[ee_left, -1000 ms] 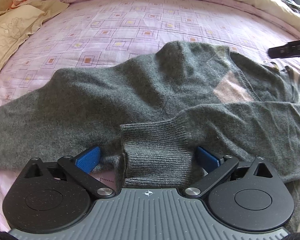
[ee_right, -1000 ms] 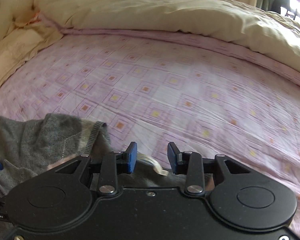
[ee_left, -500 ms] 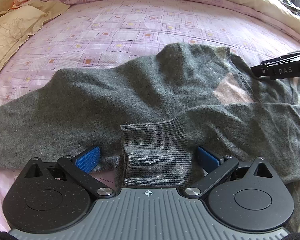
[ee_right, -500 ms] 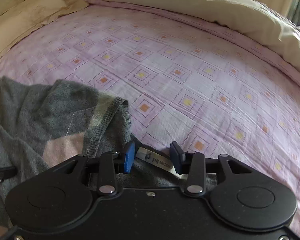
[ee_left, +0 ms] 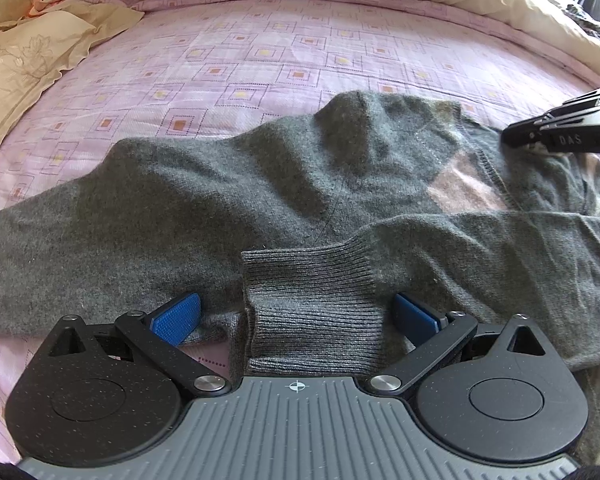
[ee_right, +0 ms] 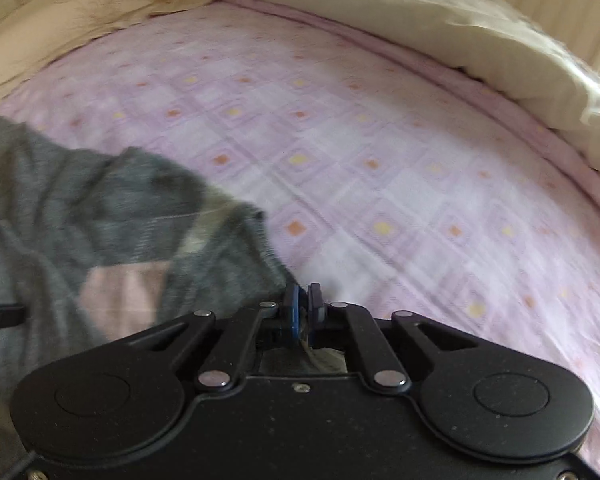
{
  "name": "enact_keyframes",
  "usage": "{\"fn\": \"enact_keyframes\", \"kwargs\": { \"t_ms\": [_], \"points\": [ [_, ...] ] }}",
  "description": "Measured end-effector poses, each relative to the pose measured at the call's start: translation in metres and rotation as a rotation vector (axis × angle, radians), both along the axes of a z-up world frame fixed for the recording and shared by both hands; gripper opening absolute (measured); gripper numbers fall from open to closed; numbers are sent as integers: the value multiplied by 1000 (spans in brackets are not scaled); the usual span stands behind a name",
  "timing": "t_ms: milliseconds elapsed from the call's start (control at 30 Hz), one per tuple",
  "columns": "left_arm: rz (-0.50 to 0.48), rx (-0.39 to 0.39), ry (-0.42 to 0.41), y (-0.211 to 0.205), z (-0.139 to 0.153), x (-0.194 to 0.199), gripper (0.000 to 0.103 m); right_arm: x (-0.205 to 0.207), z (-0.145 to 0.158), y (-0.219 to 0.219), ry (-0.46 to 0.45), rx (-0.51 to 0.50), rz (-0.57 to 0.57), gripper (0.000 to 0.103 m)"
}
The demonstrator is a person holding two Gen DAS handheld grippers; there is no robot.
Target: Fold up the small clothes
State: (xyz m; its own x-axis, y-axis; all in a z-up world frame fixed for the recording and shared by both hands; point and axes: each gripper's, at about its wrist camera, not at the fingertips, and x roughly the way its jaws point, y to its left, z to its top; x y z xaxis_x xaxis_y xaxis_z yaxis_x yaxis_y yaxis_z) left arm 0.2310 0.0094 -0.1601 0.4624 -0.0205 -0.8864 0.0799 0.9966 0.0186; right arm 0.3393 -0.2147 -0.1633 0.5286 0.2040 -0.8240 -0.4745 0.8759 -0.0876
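A grey knitted sweater [ee_left: 236, 192] with a pink diamond patch lies spread on the bed, one sleeve folded across its body. My left gripper [ee_left: 296, 312] is open, its blue pads on either side of the ribbed cuff [ee_left: 308, 304] of that sleeve. The right gripper [ee_left: 560, 136] shows at the right edge of the left wrist view, at the sweater's neck. In the blurred right wrist view my right gripper [ee_right: 303, 307] is shut on the sweater [ee_right: 112, 220] at its collar edge, with a bit of label visible behind the pads.
The bed has a pink sheet [ee_left: 260, 60] with square patterns. A cream duvet [ee_right: 400, 12] is rolled along the far side and a cream pillow [ee_left: 24, 64] lies at the left. Bare sheet stretches beyond the sweater.
My right gripper has moved in over the collar and closed on it; it was open half a second ago. The left gripper and the cuff have not moved.
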Motion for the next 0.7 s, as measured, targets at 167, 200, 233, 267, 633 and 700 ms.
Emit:
{"fn": "enact_keyframes", "kwargs": {
  "t_ms": [167, 200, 233, 267, 633, 700],
  "points": [
    [-1, 1, 5, 0, -1, 2, 103, 3, 2, 5, -9, -14, -26, 20],
    [-1, 1, 7, 0, -1, 2, 103, 2, 4, 4, -12, -4, -36, 38],
    [-2, 0, 10, 0, -1, 2, 103, 0, 8, 1, -19, 8, -57, 58],
    [-3, 0, 14, 0, -1, 3, 103, -4, 13, -4, -31, 26, -83, 64],
    [-14, 4, 8, -1, -4, 2, 103, -121, 42, -69, 8, 157, -364, 78],
    [-16, 4, 15, -1, -4, 3, 103, -138, 30, -83, 51, 151, -392, 78]
  ]
}}
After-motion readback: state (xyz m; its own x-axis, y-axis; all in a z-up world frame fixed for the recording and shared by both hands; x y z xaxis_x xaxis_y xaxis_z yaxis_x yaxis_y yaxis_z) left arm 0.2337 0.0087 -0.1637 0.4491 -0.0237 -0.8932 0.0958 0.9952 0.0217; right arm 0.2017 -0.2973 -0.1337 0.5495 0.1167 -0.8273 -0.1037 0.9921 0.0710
